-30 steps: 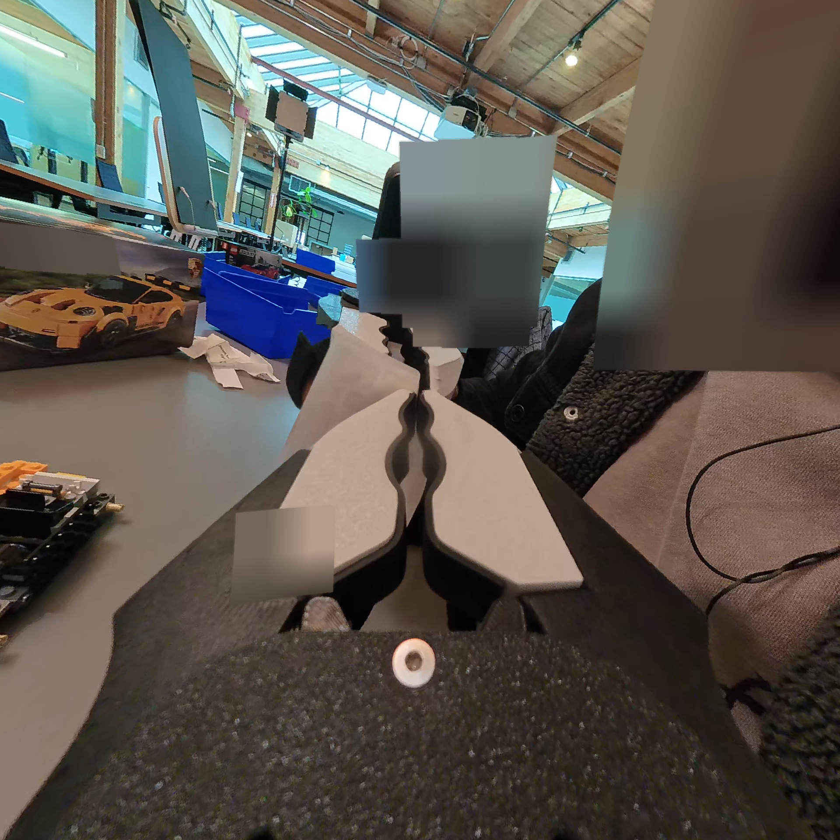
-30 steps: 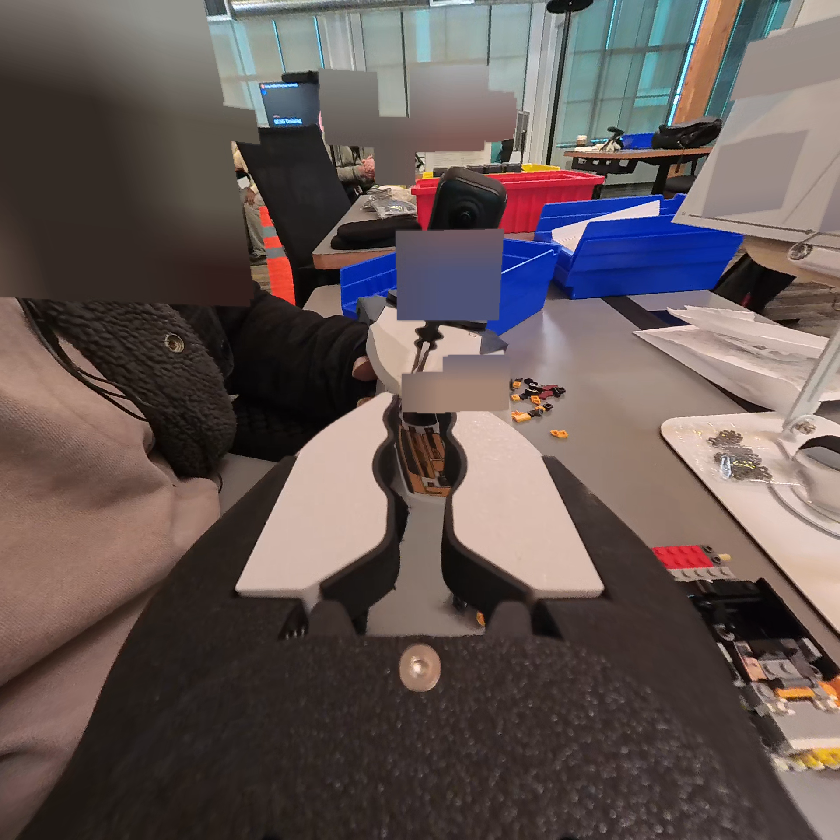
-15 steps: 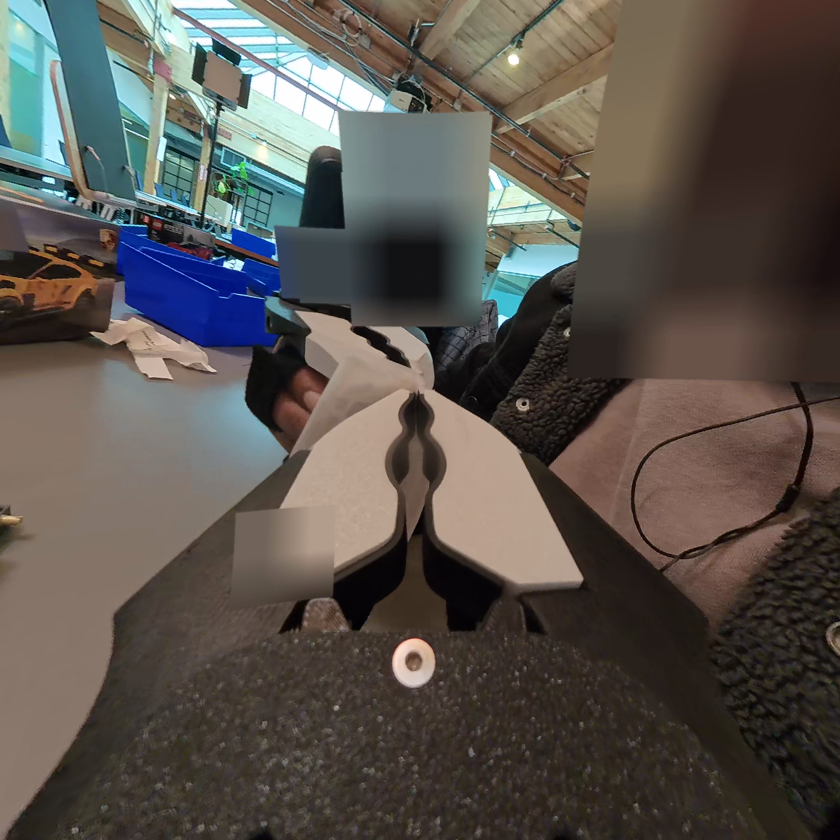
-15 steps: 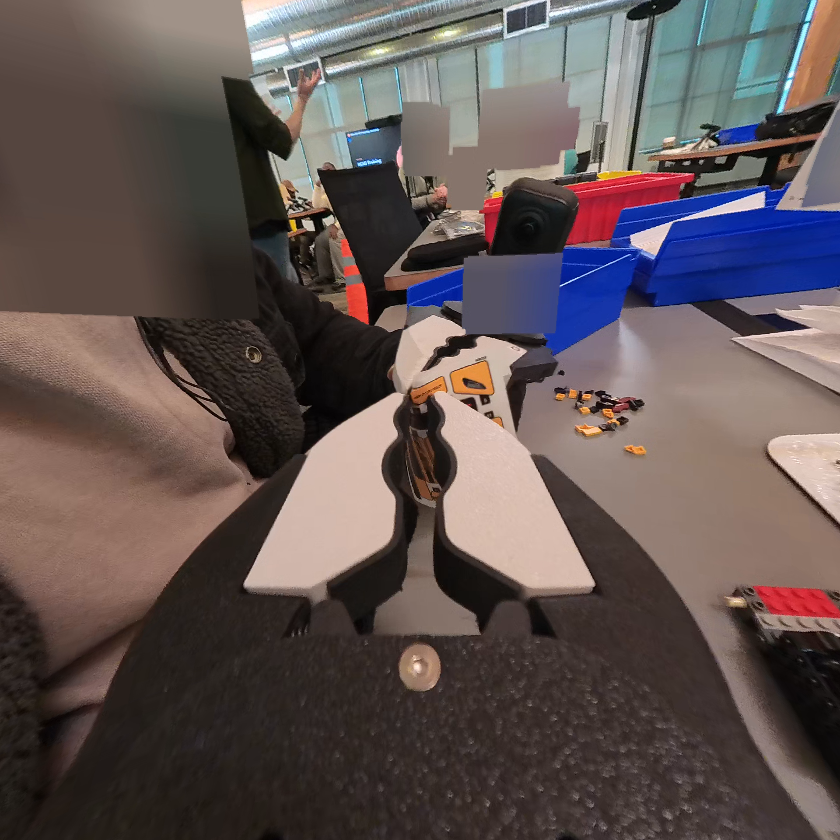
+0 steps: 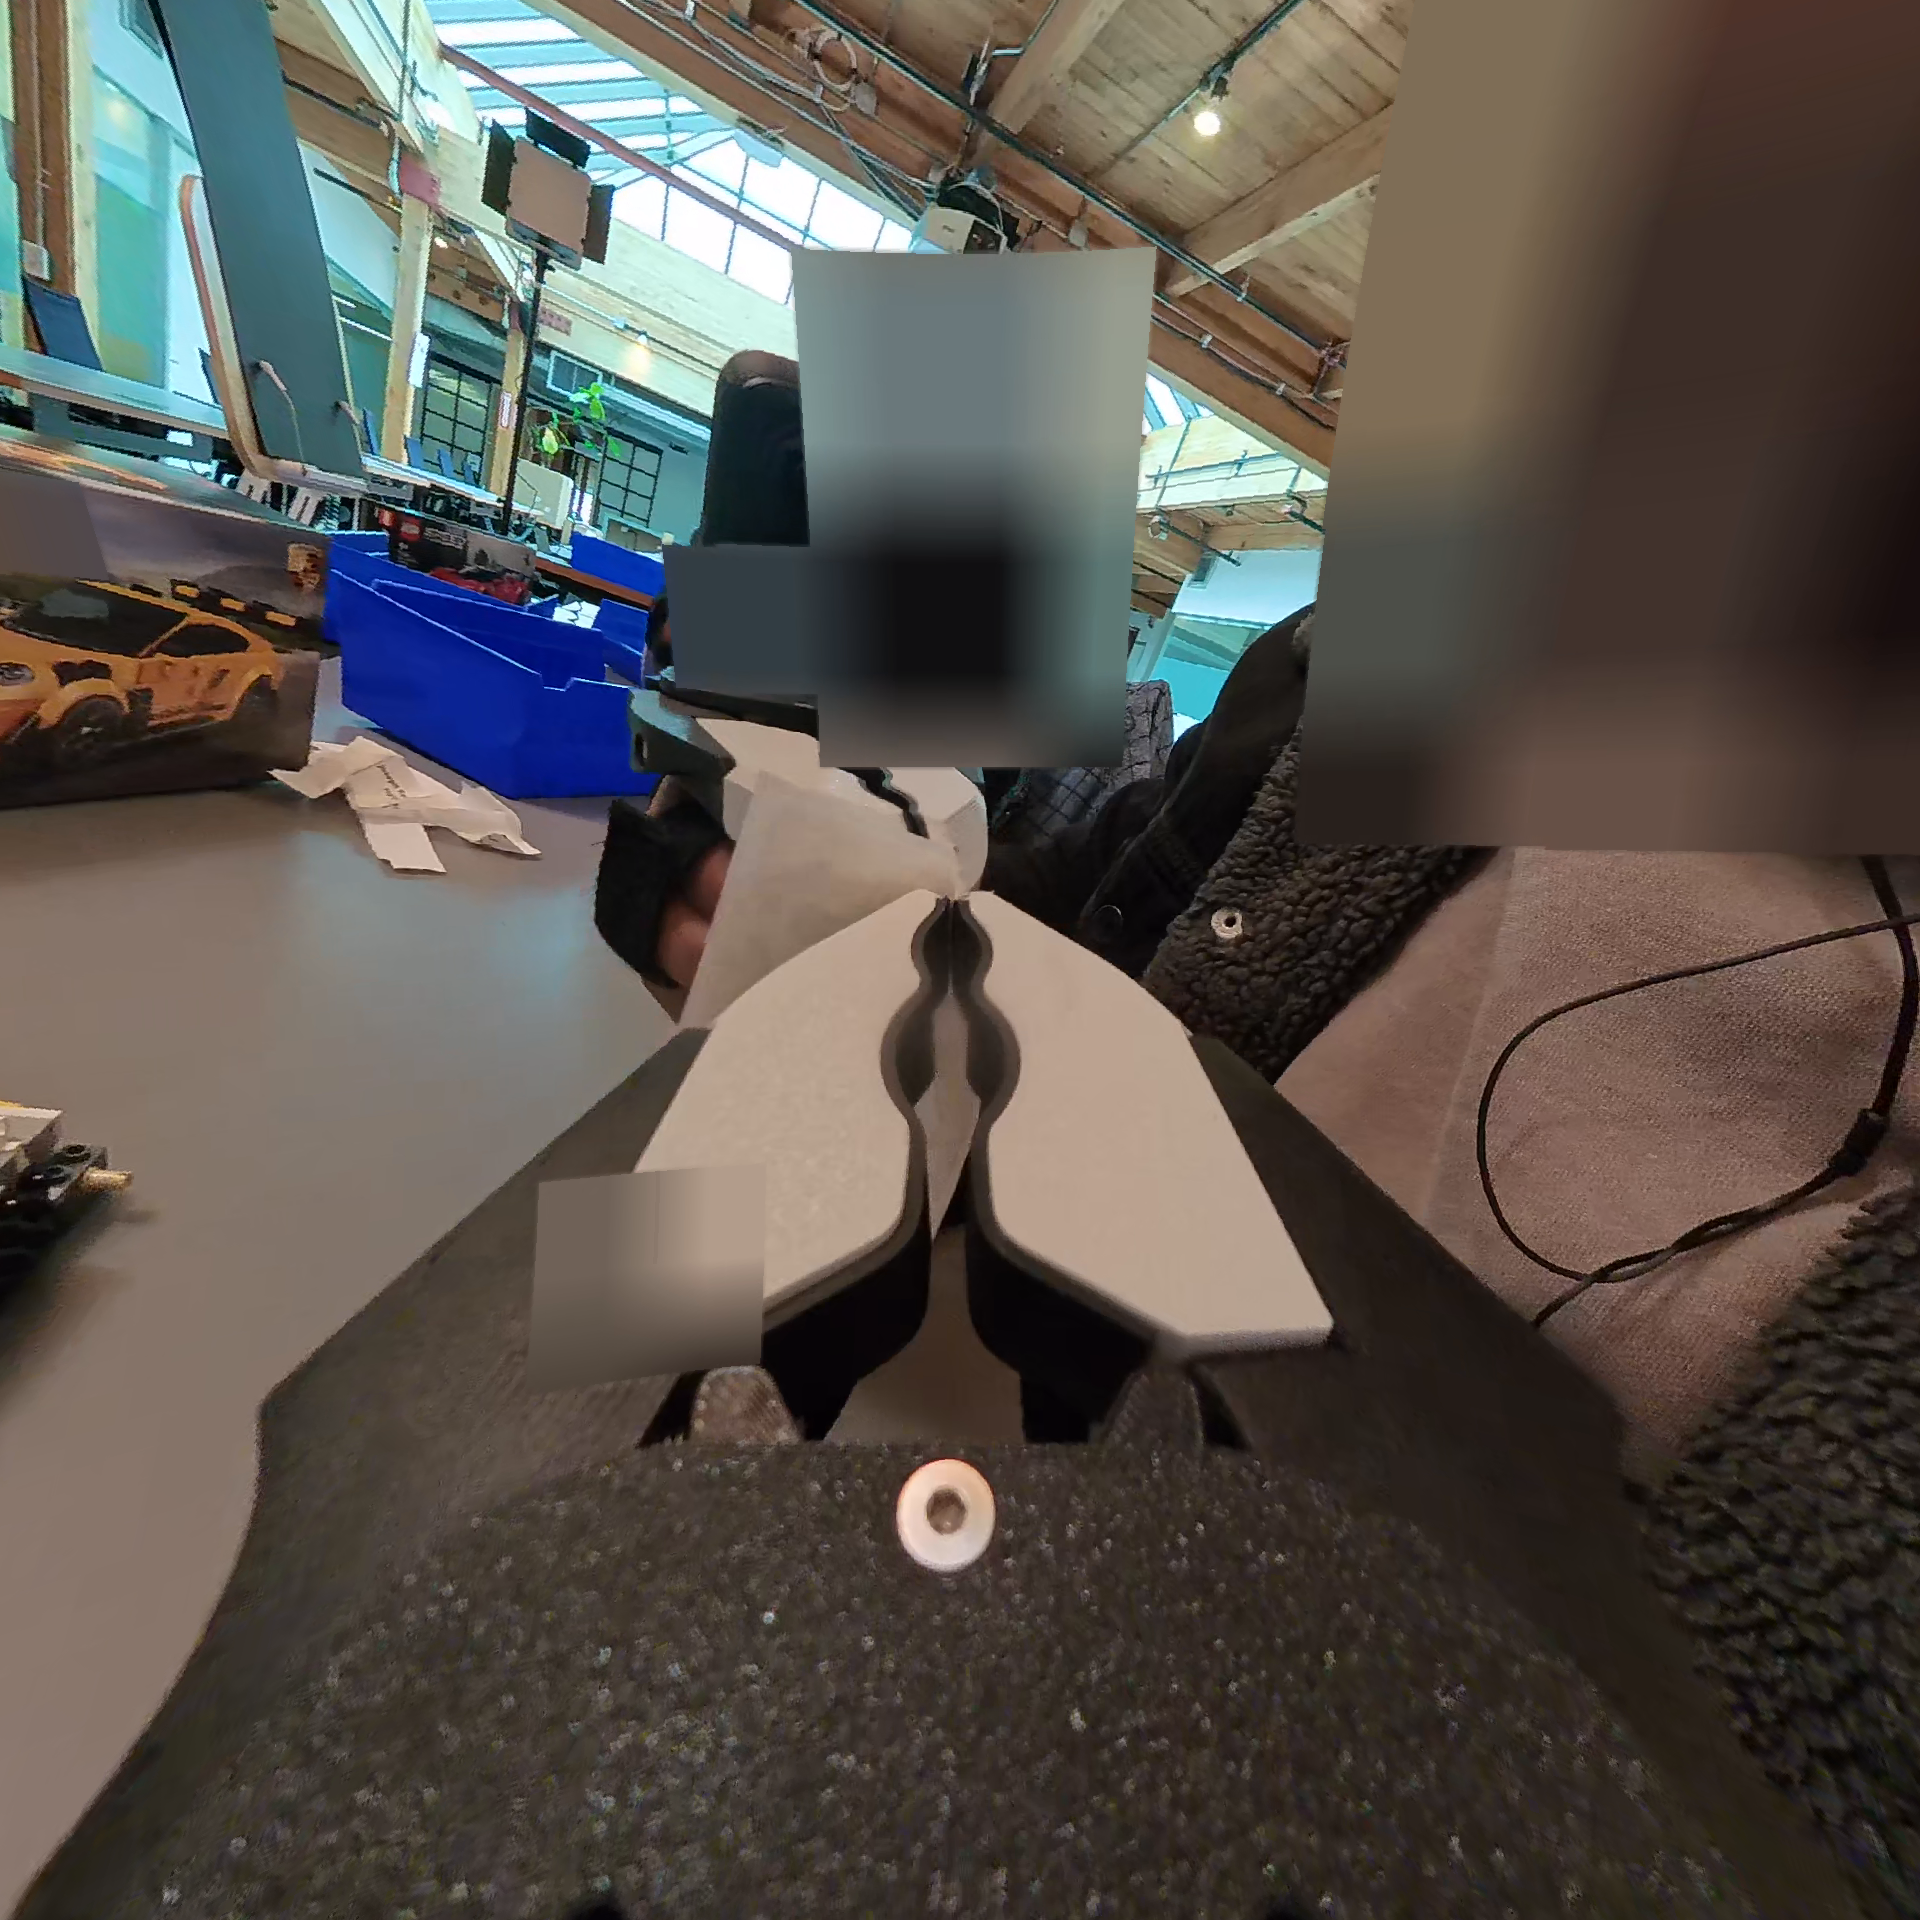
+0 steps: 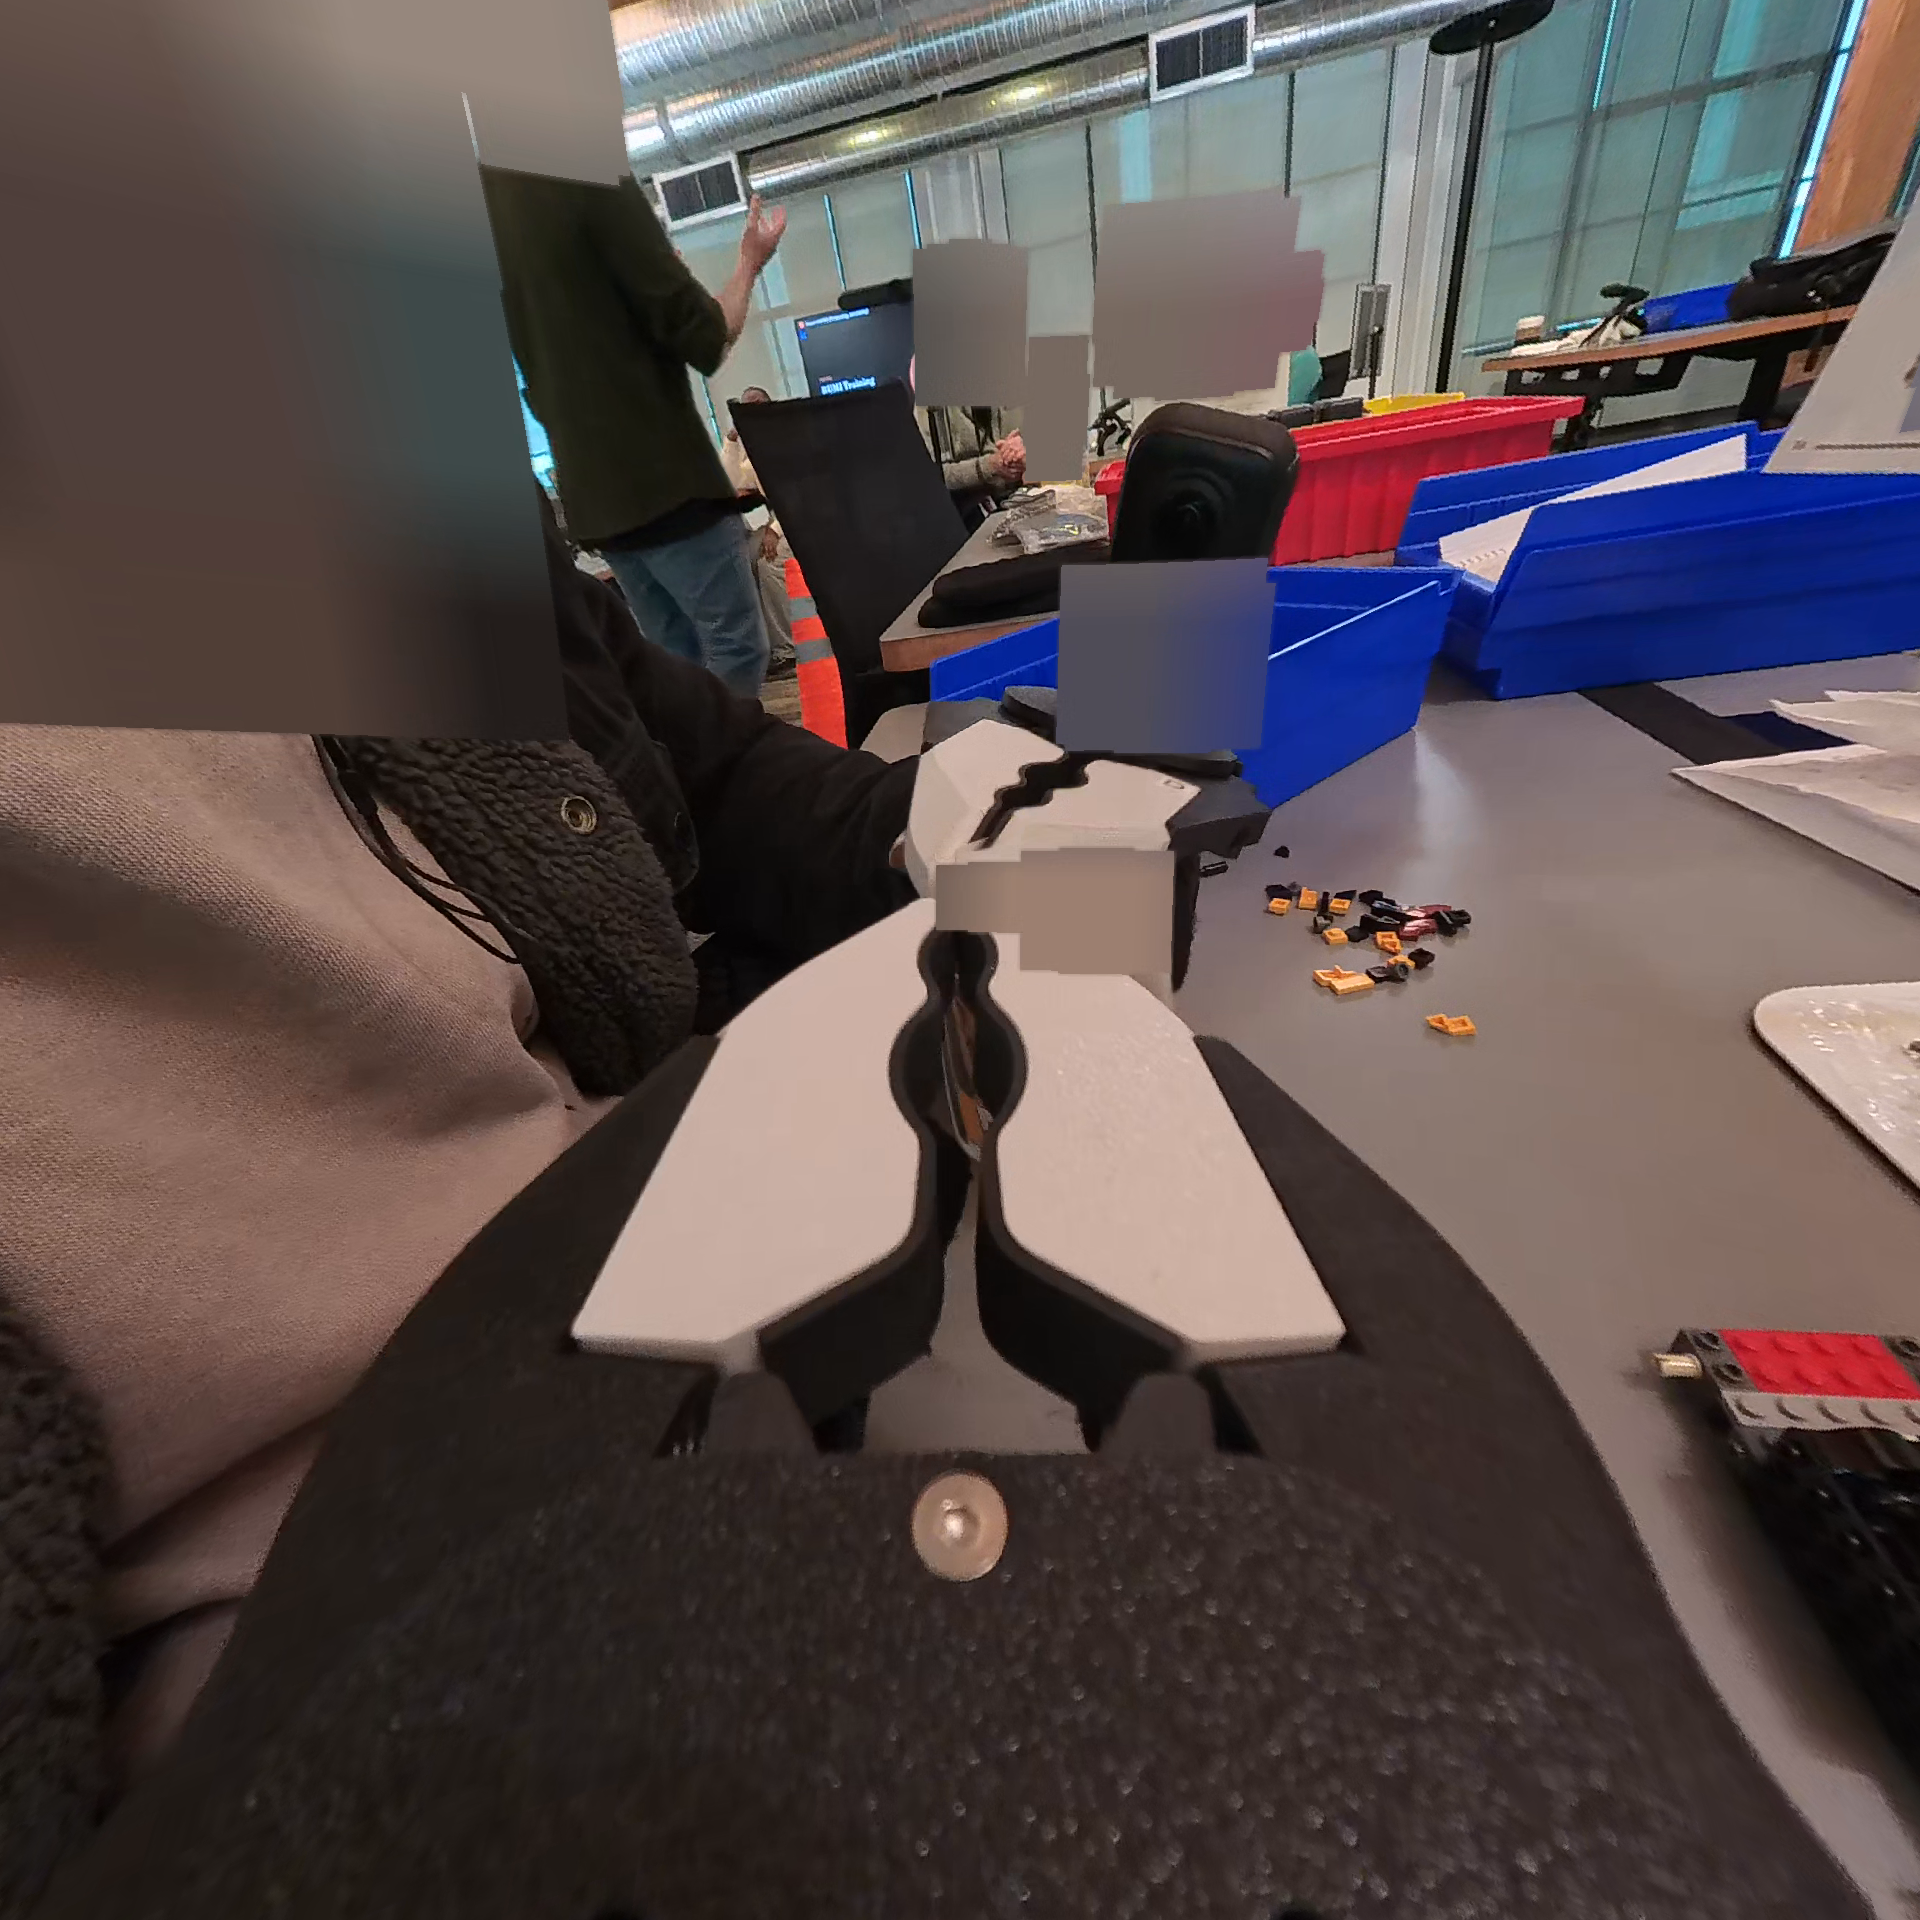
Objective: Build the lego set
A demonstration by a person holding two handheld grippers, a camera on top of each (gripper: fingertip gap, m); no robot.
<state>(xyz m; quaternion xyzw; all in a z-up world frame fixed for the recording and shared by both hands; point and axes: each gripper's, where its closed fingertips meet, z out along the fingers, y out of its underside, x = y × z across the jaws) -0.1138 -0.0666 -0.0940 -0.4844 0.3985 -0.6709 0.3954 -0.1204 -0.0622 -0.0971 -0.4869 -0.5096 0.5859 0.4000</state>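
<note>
My left gripper (image 5: 951,906) is shut on a white sticker sheet (image 5: 810,914) that sticks out to the left of its tips. My right gripper (image 6: 956,940) is shut on the same sheet (image 6: 964,1081), whose orange and black printed side shows between its fingers. The two grippers face each other above the table edge, tips close together. Each shows in the other's view: the right one (image 5: 935,810), the left one (image 6: 1039,810). A partly built black lego car (image 6: 1818,1392) with a red plate lies at the right, and its edge shows in the left wrist view (image 5: 31,1174).
Loose orange and black pieces (image 6: 1361,935) lie on the grey table (image 5: 260,1039). Blue bins (image 6: 1351,665), a red bin (image 6: 1423,457), a white tray (image 6: 1849,1060) and papers (image 6: 1818,790) stand behind. A lego box (image 5: 135,675) and crumpled paper (image 5: 405,800) lie at left. A person's torso is close. The grippers are tip to tip, or close to it. It is some 20 cm from my right tips to the partly built black lego car (image 6: 1818,1392).
Both grippers stay shut on the sheet. The sheet has turned so that less of its printed face shows in the right wrist view. The left view swung back left, showing the car's edge again.
</note>
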